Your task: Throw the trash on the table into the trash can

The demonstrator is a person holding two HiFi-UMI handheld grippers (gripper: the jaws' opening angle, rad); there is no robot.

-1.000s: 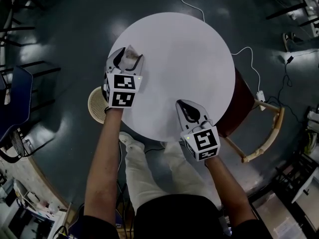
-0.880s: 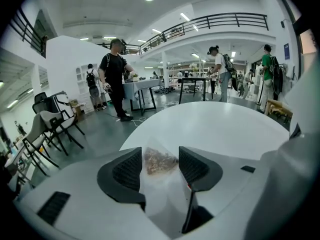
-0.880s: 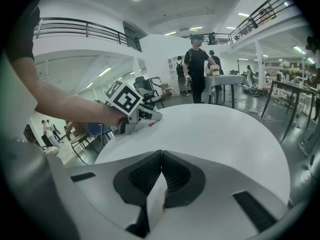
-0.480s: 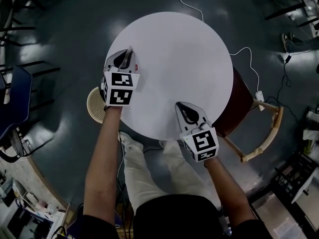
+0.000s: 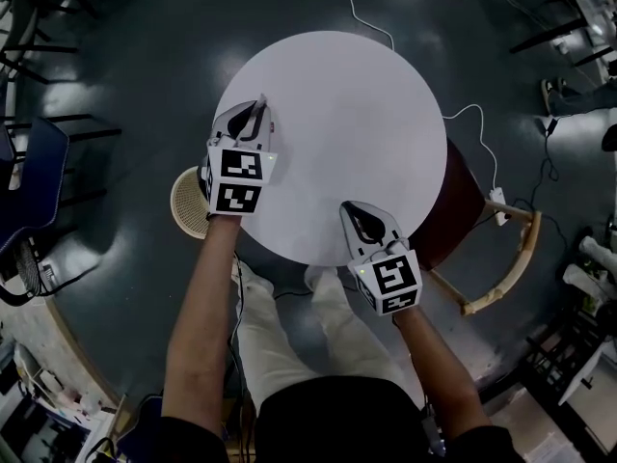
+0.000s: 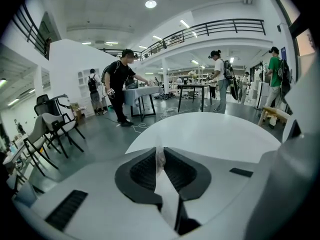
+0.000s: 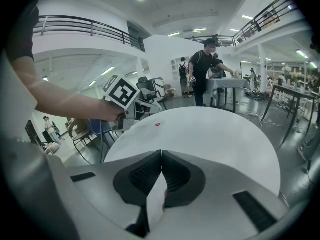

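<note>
Between left gripper (image 6: 160, 150) jaws, white tissue (image 6: 160, 159)

Right hand-held gripper (image 7: 160, 153): jaws pressed together, nothing between them. It faces across a white round tabletop (image 7: 215, 134) with a small red speck (image 7: 158, 125) on it. A person (image 7: 202, 71) stands beyond.

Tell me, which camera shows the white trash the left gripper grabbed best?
The left gripper view. The white trash sits pinched between the left gripper's jaws, which have just been closing on it. The head view hides nearly all of it inside the jaws; the right gripper view doesn't show it.
</note>
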